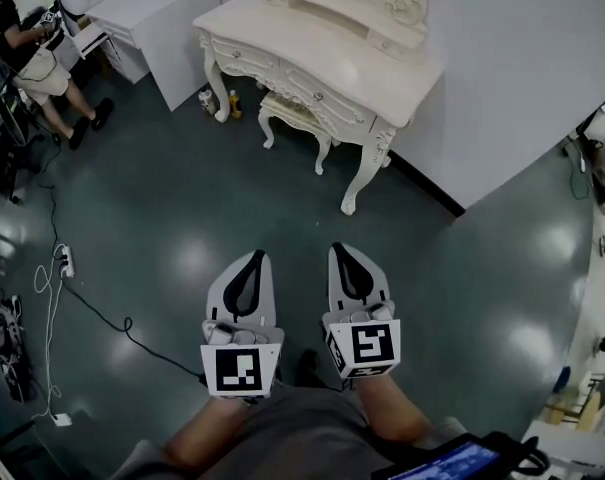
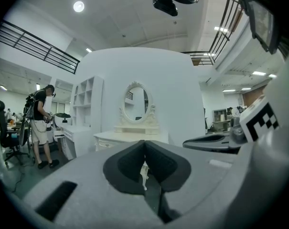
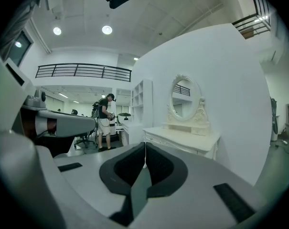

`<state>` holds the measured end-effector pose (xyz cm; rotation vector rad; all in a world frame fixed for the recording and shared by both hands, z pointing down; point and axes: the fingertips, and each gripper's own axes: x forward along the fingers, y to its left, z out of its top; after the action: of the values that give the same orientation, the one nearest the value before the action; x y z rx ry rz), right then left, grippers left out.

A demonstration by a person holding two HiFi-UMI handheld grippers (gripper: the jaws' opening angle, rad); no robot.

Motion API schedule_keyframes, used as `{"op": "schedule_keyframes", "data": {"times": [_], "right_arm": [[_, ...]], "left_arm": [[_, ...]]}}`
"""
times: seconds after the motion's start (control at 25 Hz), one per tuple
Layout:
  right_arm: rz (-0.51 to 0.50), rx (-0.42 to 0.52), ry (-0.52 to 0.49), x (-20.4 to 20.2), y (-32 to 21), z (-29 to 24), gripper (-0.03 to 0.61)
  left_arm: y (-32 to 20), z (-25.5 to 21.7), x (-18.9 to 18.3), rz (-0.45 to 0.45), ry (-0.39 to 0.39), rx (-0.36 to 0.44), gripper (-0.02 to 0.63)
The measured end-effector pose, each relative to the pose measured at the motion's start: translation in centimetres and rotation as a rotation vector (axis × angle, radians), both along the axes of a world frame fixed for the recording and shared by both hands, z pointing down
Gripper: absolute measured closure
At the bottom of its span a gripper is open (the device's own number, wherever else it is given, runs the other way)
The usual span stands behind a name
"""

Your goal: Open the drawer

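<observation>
A cream dressing table with an oval mirror stands against the white partition, some way ahead of me. Its front drawers are closed, each with a small knob. My left gripper and right gripper hang side by side over the dark floor, well short of the table, both pointing toward it. Both are shut with nothing between the fingers. In the left gripper view the shut tips line up with the table. In the right gripper view the table lies to the right of the shut tips.
A matching stool is tucked under the table, with small bottles by its left leg. A white desk and a standing person are at the far left. A power strip and cables lie on the floor at left.
</observation>
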<state>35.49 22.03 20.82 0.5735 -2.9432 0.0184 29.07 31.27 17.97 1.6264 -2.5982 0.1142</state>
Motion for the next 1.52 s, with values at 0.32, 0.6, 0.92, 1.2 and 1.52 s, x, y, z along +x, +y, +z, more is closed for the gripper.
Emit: {"op": "schedule_keyframes", "data": {"times": [0.32, 0.6, 0.92, 1.2, 1.52], "right_arm": [[0.066, 0.001, 0.004, -9.2, -4.6, 0.6, 0.565], [0.138, 0.034, -0.008, -15.8, -7.6, -1.8, 0.565], [0.195, 0.078, -0.036, -19.7, -9.9, -4.4, 0.565], [0.226, 0.083, -0.035, -21.9, -12.2, -4.3, 0.565], [0.244, 0.058, -0.018, -25.1, -16.1, -1.7, 0.565]], "left_arm": [[-5.1, 0.4, -10.0, 0.067, 0.000, -0.001, 0.598], [-8.2, -2.1, -17.2, 0.138, -0.030, 0.034, 0.598], [-11.1, -4.6, -21.8, 0.189, -0.063, 0.100, 0.598], [-13.5, -4.0, -23.8, 0.233, -0.065, 0.088, 0.598], [-17.4, -1.0, -26.8, 0.244, -0.035, 0.044, 0.598]]}}
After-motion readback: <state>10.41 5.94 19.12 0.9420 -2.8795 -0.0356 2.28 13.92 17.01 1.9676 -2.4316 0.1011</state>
